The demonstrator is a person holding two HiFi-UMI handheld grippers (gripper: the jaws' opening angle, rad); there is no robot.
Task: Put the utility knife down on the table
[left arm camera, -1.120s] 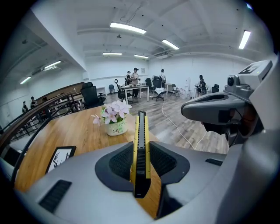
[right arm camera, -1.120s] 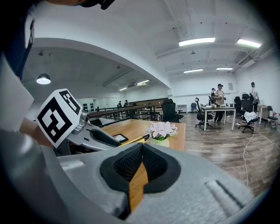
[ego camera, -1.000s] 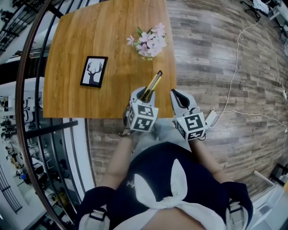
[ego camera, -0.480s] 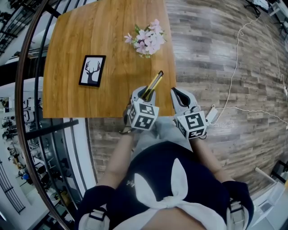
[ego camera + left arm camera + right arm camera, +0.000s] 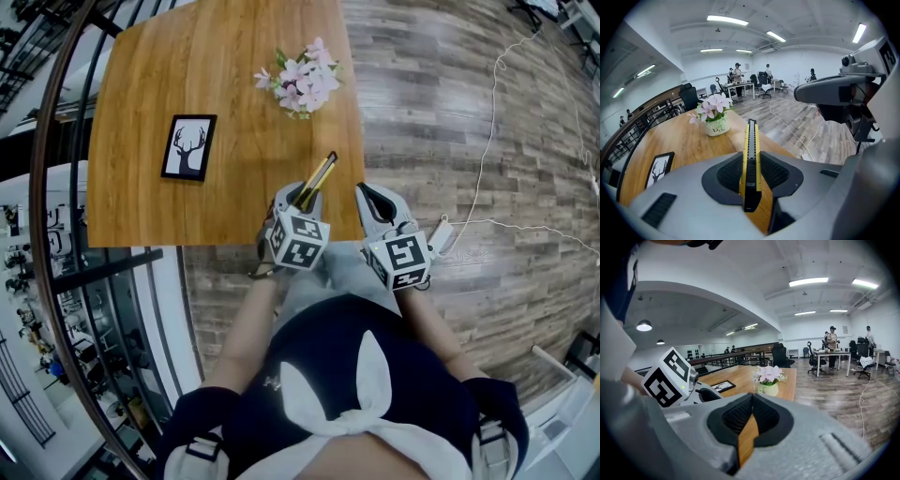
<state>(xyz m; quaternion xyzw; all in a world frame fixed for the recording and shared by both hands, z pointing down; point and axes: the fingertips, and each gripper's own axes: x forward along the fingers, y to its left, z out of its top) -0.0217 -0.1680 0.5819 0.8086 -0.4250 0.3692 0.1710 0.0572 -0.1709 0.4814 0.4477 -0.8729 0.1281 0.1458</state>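
holding the yellow and black utility knife [image 5: 751,154] by its rear end, the left gripper [image 5: 751,174] is clamped on it. that puts the knife up in the air over the near right corner of the wooden table [image 5: 169,75], thin side up, nose pointing away and angled down toward the top. the right gripper [image 5: 749,427] is closed up with nothing in it, hanging just beside the left one near the table's right edge, so it's not in play imo.

to do this bit well i'd bring the nose low until the body lies nearly flat on the wood, and only then let the jaws go, otherwise it drops and skids. that corner is tight, so i'd aim a little inward rather than right at the edge.

further in there's bare wood, then the black-framed deer picture [image 5: 188,147] off to the left and the small white pot of pink flowers [image 5: 716,125] toward the far side. both are well apart from the knife, so there's nothing to knock.
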